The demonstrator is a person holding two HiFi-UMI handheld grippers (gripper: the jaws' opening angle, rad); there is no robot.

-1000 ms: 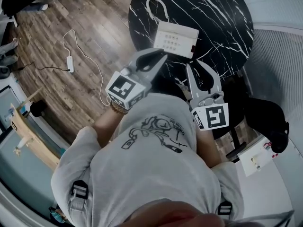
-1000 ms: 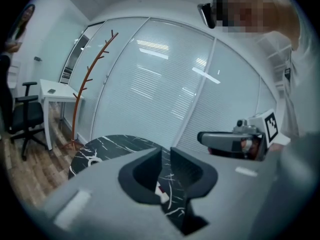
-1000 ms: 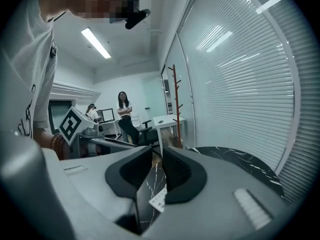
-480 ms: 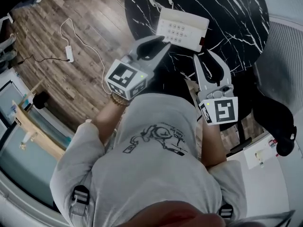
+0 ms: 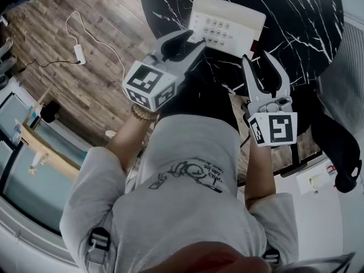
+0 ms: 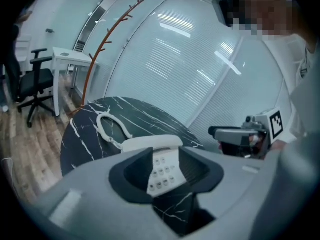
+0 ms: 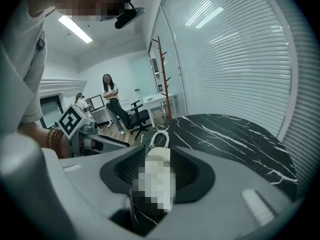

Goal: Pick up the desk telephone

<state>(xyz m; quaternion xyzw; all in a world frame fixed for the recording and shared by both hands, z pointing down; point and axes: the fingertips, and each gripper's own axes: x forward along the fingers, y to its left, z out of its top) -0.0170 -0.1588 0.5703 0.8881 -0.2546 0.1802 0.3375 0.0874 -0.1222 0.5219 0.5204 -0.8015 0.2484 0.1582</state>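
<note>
- The desk telephone (image 5: 227,23) was white and flat, with a field of small grey keys on its near part. In the left gripper view its handset (image 6: 150,143) lay across the far side, and a white coiled cord (image 6: 99,125) made a loop behind it.
- It lay on the counter (image 5: 301,16), close to the near edge, just ahead of both tools.
- The left tool (image 5: 197,38) was released: its jaws stood apart and had just been opening. Nothing was pinched between them, and the telephone showed through the gap, further ahead.
- The right tool (image 5: 256,57) was released in the same way, its jaws just opening, near the telephone's near right corner.
- The counter was round and black, with thin white veins like marble.
- Beside it was a floor (image 5: 96,90) of brown wood planks, with a white cable (image 5: 78,53) on it.
- The room had glass walls with blinds (image 6: 200,69), a reddish coat stand (image 6: 102,43) and a black office chair (image 6: 37,81). A person (image 7: 110,96) stood far back.
- The top edge of the head view cut off the telephone's far side.
- Whether the left tool's tip touched the telephone could not be told.
- In the right gripper view the telephone's body was not clear.
</note>
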